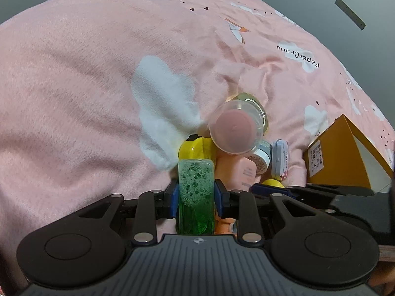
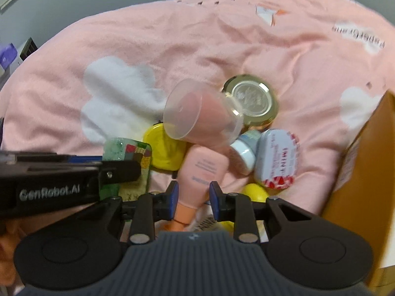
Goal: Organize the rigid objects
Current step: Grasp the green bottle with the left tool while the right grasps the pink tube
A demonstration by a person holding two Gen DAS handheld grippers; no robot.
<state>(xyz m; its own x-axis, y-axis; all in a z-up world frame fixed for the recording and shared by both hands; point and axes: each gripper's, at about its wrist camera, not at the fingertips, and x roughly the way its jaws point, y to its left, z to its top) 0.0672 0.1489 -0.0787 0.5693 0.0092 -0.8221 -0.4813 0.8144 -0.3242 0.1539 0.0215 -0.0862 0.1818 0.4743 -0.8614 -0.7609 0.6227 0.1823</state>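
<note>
A pile of small containers lies on a pink blanket (image 1: 86, 86). My left gripper (image 1: 196, 194) is shut on a flat green bottle (image 1: 196, 185) of foamy liquid, blue pads pressing both its sides. From the right wrist that bottle (image 2: 128, 153) shows a patchwork label, and the left gripper (image 2: 118, 170) reaches in from the left. My right gripper (image 2: 193, 197) is shut on a pink tube (image 2: 205, 165) with an orange cap, whose far end lies under a tipped clear cup (image 2: 200, 116). In the left wrist view the right gripper (image 1: 266, 188) comes in from the right beside the tube (image 1: 237, 170).
Around the tube lie a gold-lidded jar (image 2: 251, 98), a yellow container (image 2: 165, 148), a small white-lidded jar (image 2: 244, 150), an oval tin (image 2: 276, 157) and a yellow ball-like thing (image 2: 254, 192). An orange cardboard box (image 2: 365, 160) stands at the right.
</note>
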